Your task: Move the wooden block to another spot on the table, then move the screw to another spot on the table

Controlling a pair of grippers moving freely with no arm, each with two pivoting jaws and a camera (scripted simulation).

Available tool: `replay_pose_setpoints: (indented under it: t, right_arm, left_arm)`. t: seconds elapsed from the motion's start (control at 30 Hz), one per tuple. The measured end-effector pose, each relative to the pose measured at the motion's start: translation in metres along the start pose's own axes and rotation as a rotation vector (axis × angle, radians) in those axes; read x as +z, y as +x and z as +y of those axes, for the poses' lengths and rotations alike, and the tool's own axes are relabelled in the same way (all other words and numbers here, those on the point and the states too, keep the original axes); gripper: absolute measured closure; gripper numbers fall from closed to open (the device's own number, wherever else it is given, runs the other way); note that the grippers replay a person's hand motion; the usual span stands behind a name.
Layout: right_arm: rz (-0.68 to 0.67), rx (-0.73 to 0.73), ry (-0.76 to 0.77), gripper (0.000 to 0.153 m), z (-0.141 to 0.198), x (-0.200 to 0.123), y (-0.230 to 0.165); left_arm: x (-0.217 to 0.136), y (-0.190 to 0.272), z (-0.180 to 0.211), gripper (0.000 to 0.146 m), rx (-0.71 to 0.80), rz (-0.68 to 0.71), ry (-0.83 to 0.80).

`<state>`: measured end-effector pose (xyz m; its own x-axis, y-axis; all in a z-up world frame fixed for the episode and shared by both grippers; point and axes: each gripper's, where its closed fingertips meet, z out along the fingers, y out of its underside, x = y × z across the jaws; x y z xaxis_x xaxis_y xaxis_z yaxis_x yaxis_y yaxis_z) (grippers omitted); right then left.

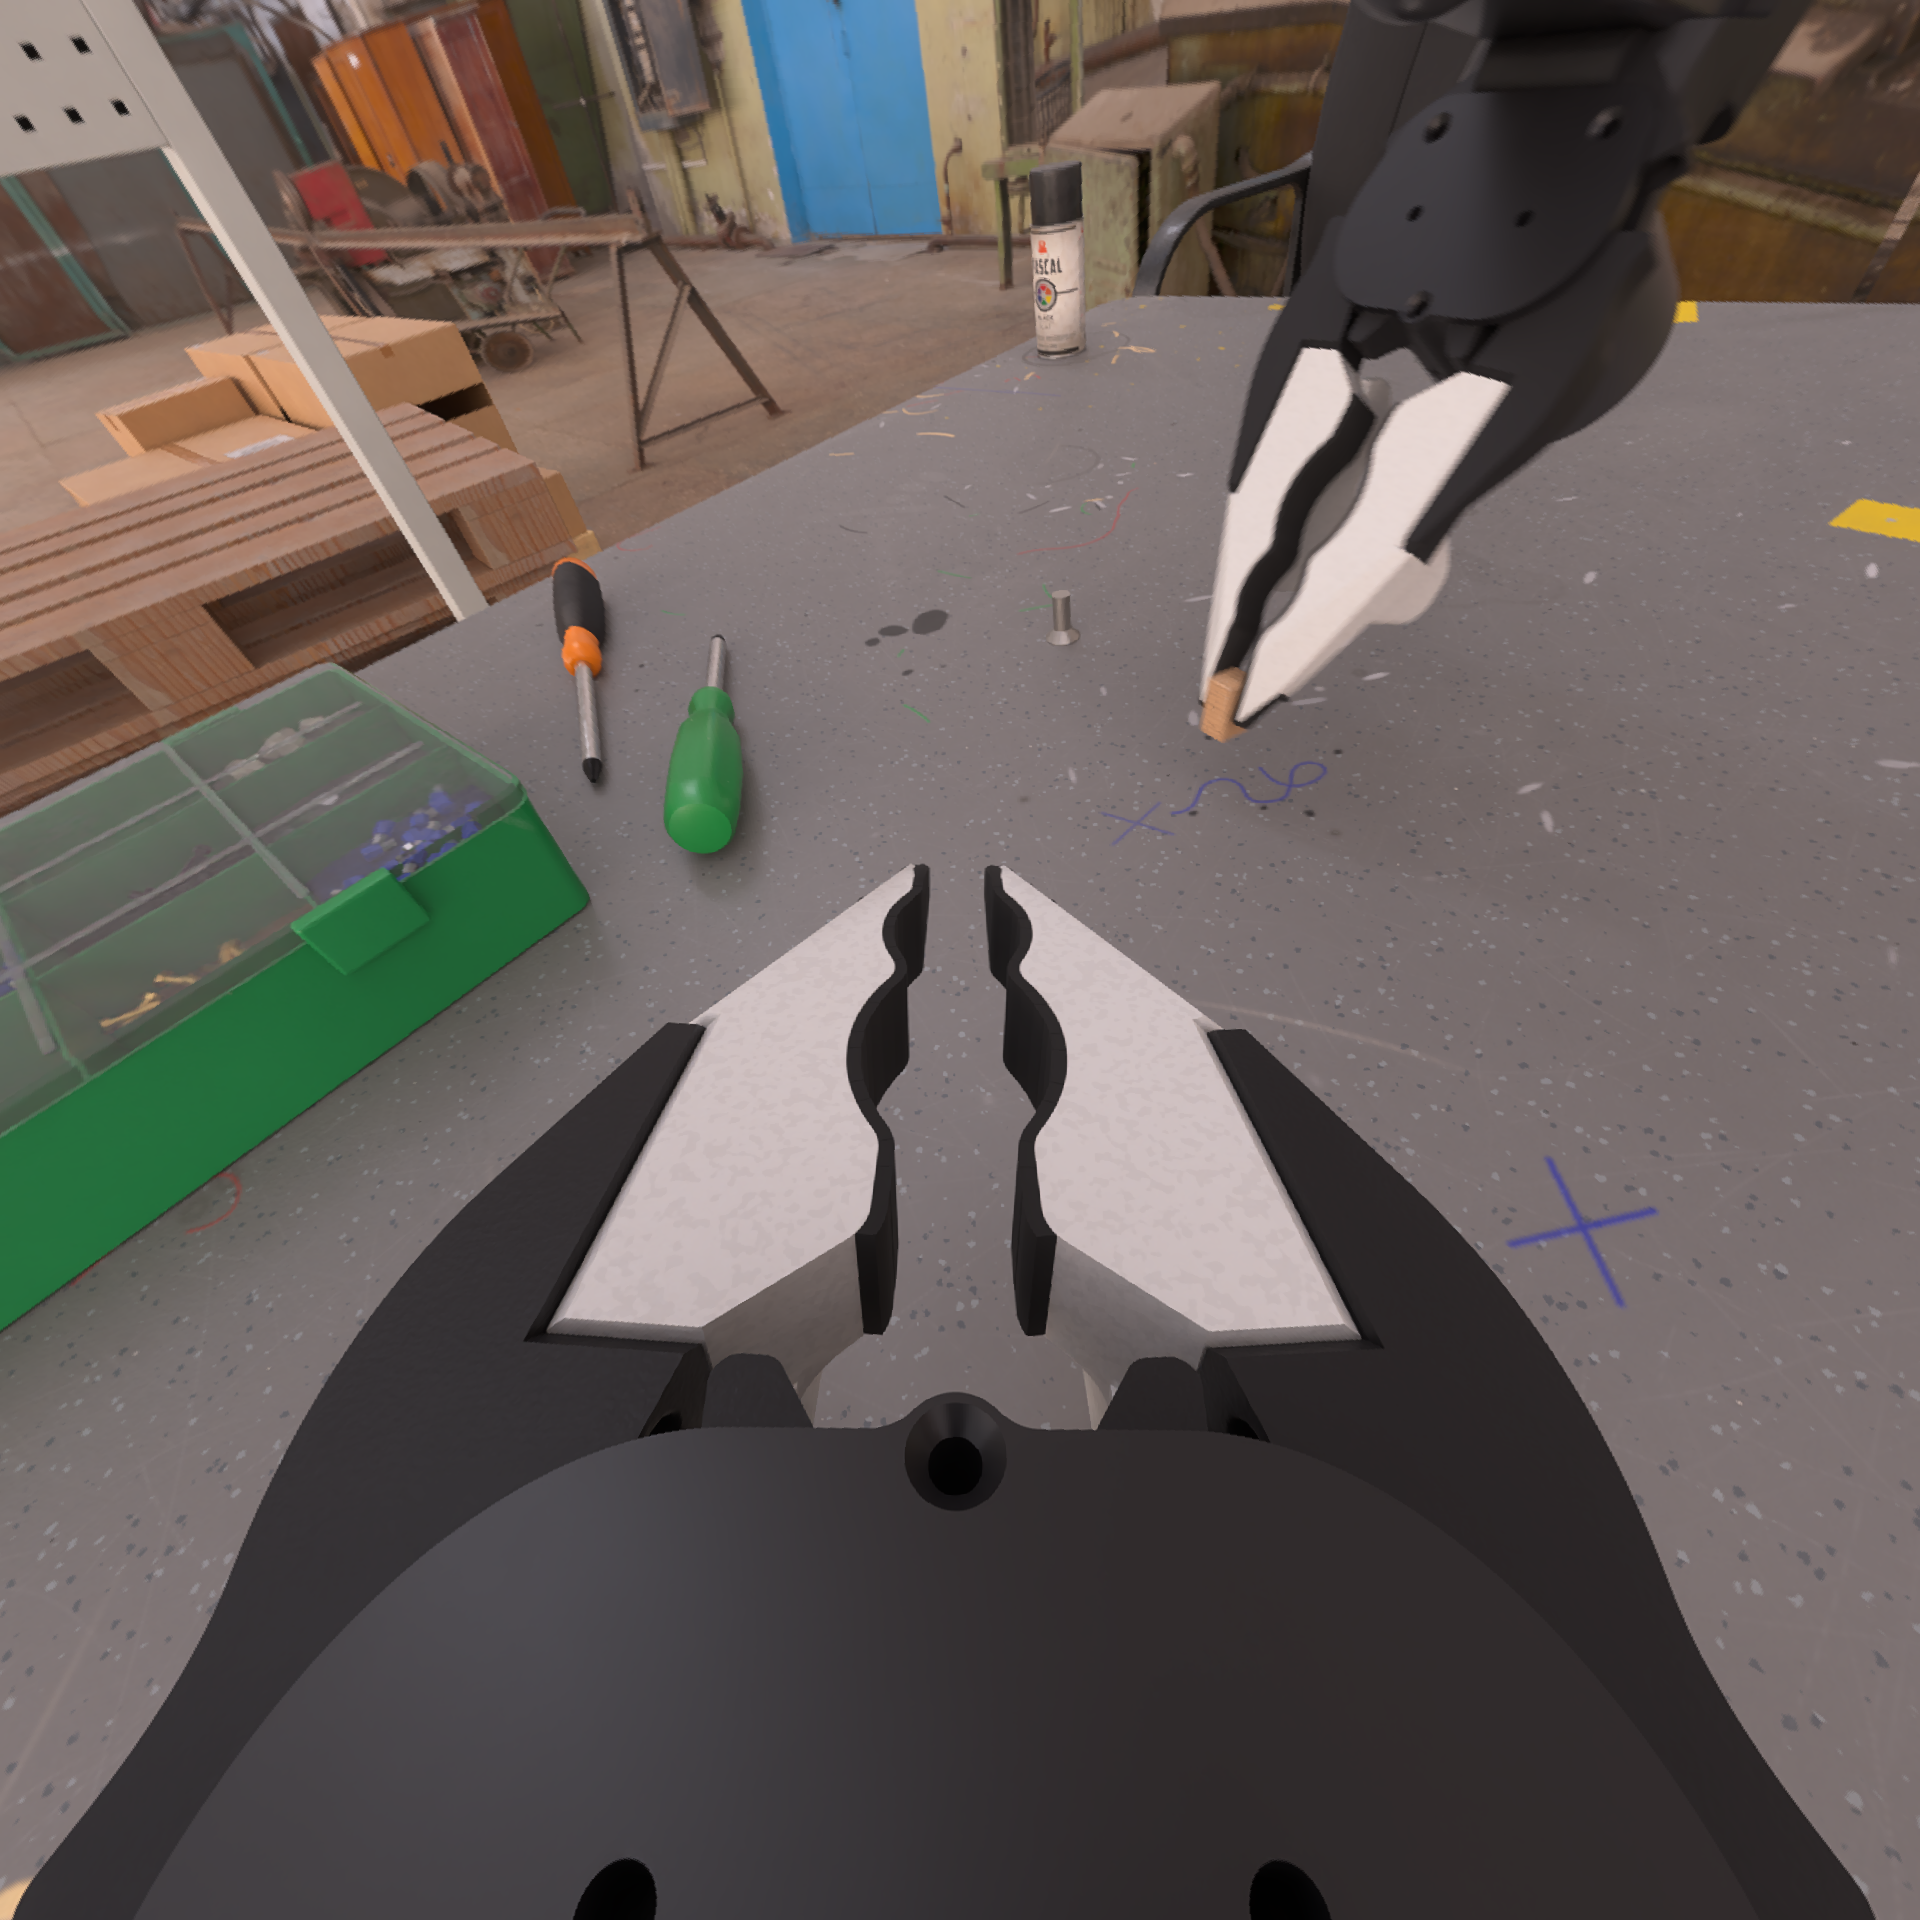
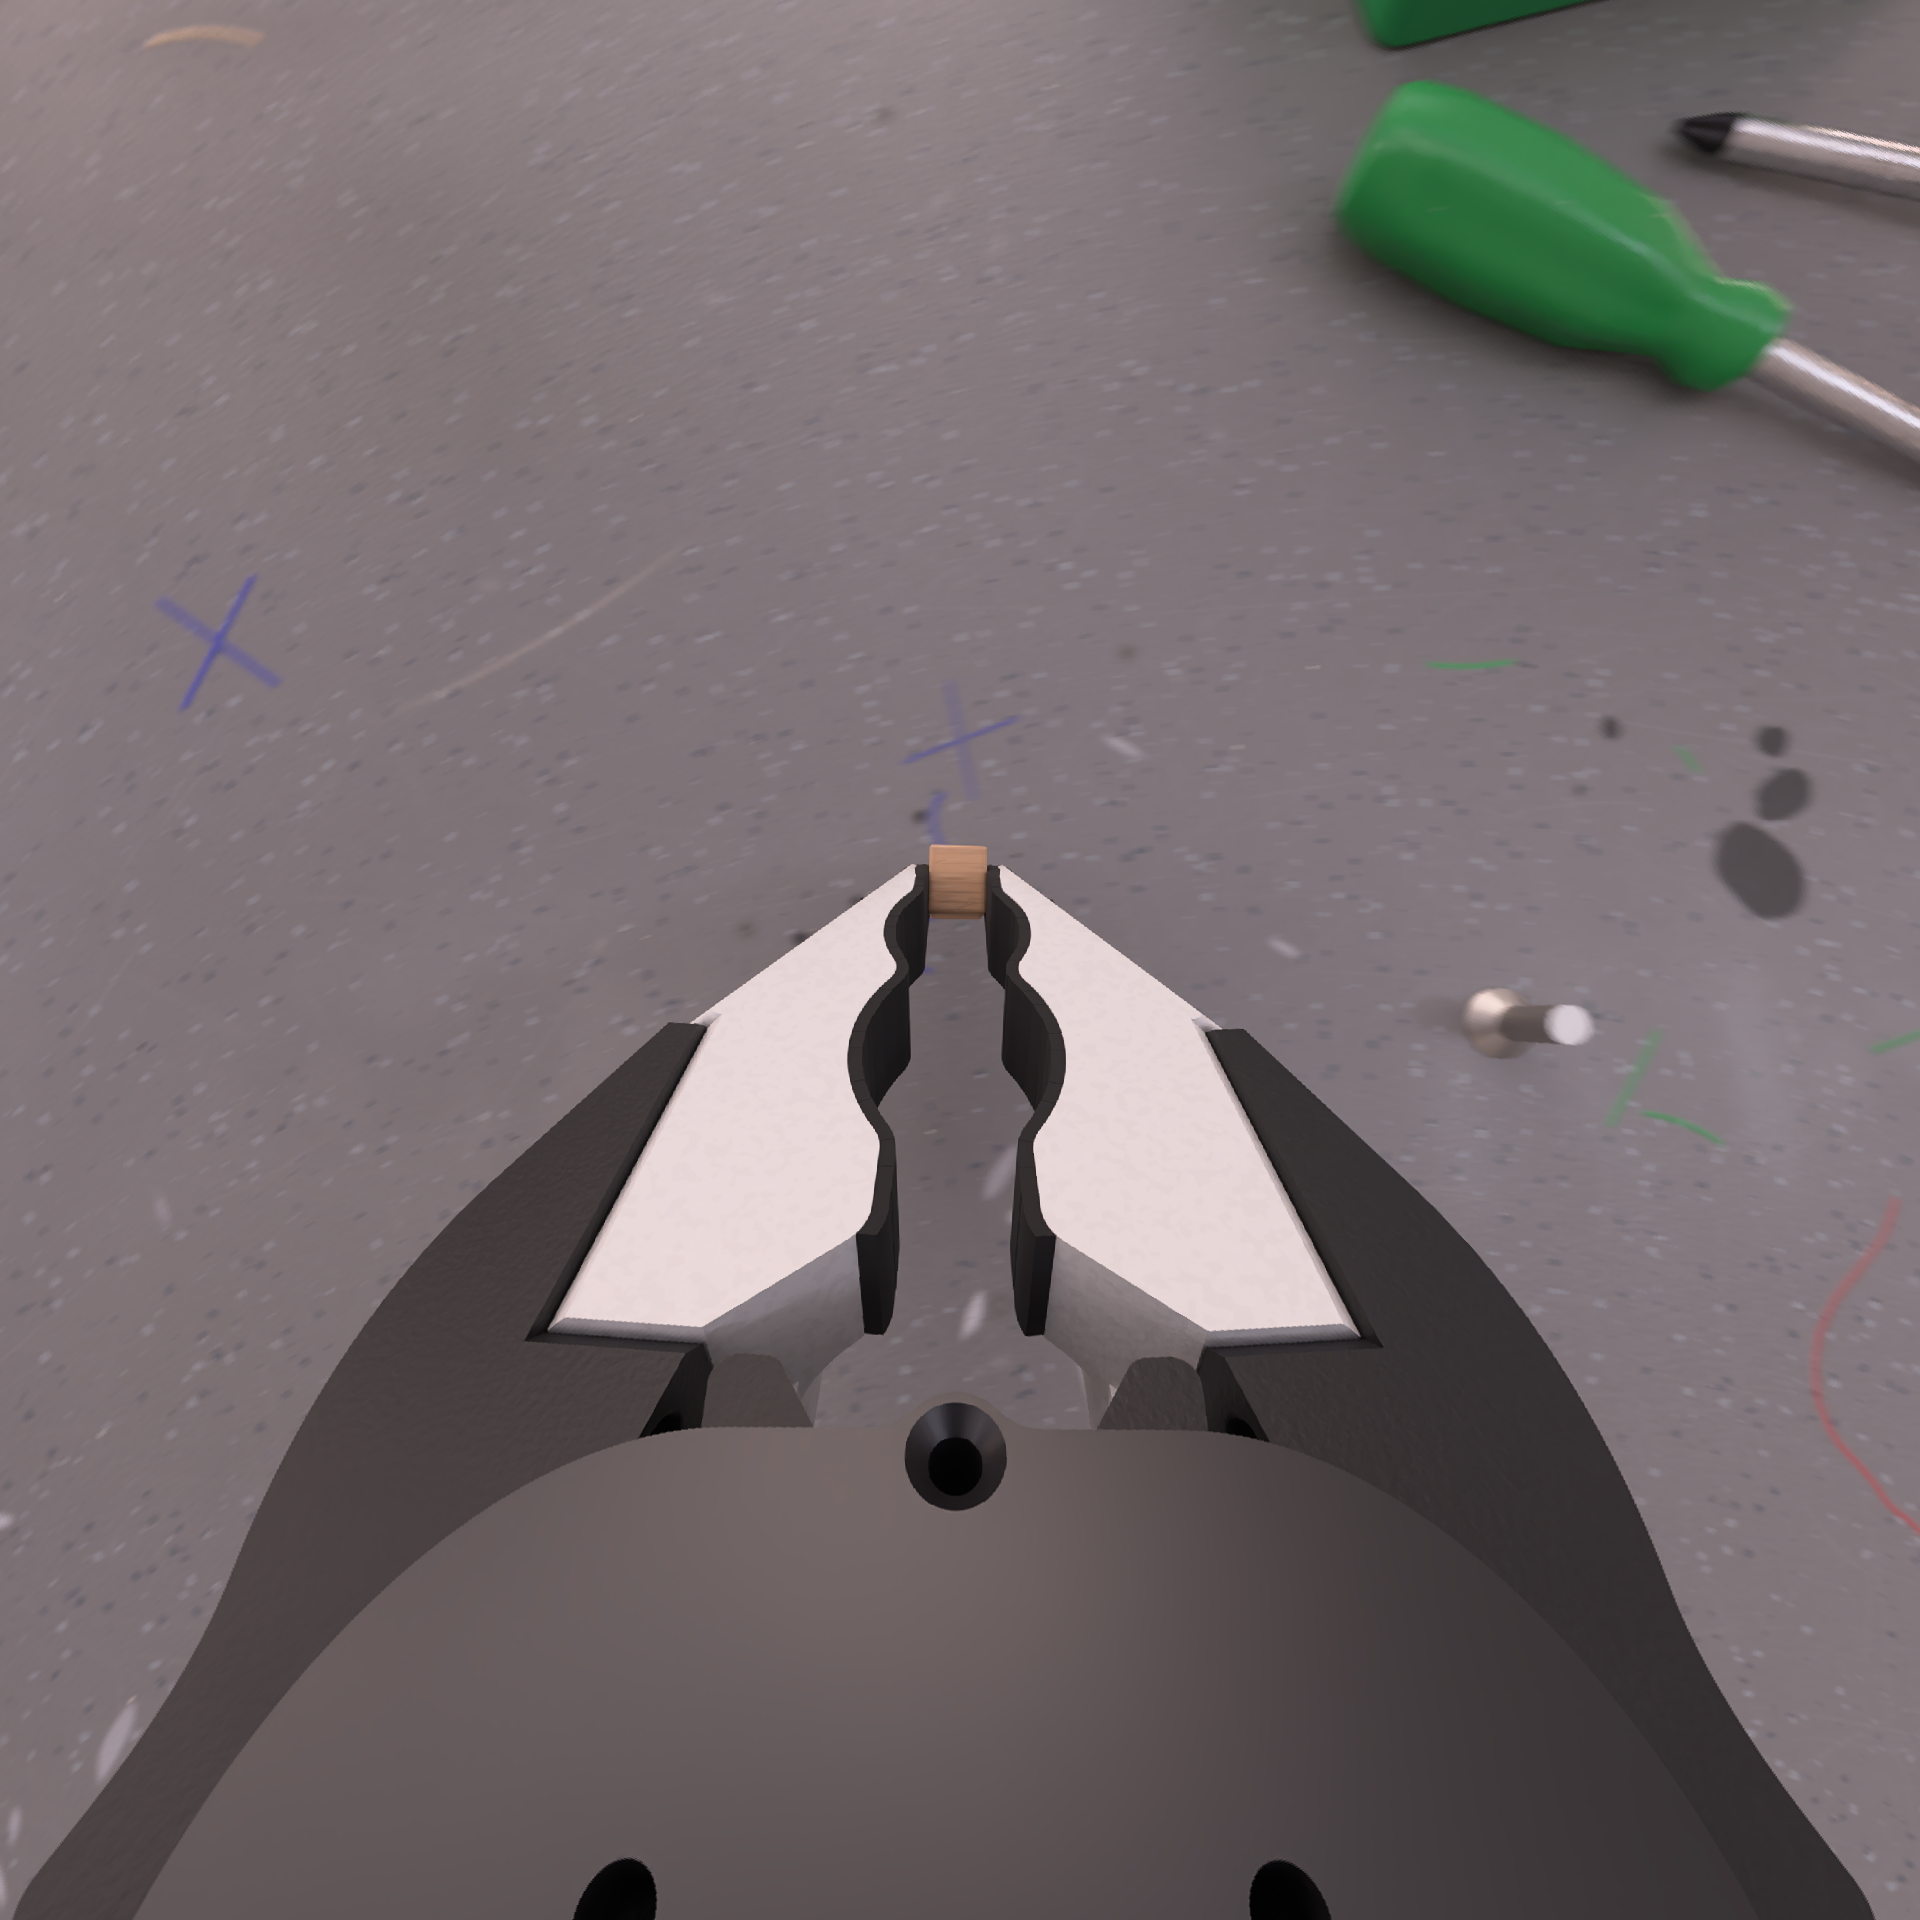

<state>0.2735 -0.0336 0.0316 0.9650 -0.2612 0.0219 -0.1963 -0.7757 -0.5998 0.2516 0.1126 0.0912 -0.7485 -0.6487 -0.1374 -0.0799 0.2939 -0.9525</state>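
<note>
Wooden block [image 2: 957, 881] is pinched at the very fingertips of the right gripper [image 2: 957, 883], at or just off the grey table [image 2: 520, 364]; contact can't be confirmed. Screw [image 2: 1525, 1023] stands head-down on the table nearby, untouched. Left gripper [image 1: 956, 883] hovers narrowly parted, empty, near the green screwdriver [image 1: 704, 764].
</note>
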Motion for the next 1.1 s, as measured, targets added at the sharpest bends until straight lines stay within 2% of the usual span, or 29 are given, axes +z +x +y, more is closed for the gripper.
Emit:
replay_pose_setpoints:
  t: [0.2, 0.47, 0.73, 0.77, 0.8, 0.87, 1.1]
  right_arm:
    - [-0.039, -0.053, -0.014, 0.143, 0.012, 0.005, -0.039]
    - [-0.037, -0.062, -0.023, 0.143, 0.018, 0.011, -0.043]
    - [-0.046, -0.047, -0.005, 0.143, 0.018, 0.010, -0.043]
    - [-0.043, -0.048, -0.002, 0.141, 0.018, 0.010, -0.042]
    - [-0.040, -0.048, 0.005, 0.125, 0.018, 0.010, -0.041]
    - [-0.036, -0.046, 0.036, 0.117, 0.013, 0.006, -0.041]
    - [0.082, -0.008, 0.322, 0.113, -0.024, -0.043, -0.023]
  left_arm:
    - [0.002, 0.001, 0.003, 0.122, -0.004, 0.011, -0.016]
    - [0.000, -0.012, 0.003, 0.112, -0.047, -0.036, -0.004]
    - [0.001, -0.016, 0.007, 0.110, -0.071, -0.042, -0.009]
    - [0.002, -0.016, 0.007, 0.110, -0.071, -0.042, -0.010]
    - [0.002, -0.017, 0.007, 0.110, -0.071, -0.043, -0.009]
    - [0.001, -0.018, 0.006, 0.110, -0.072, -0.048, -0.004]
    - [-0.001, -0.021, 0.004, 0.109, -0.073, -0.063, 0.010]
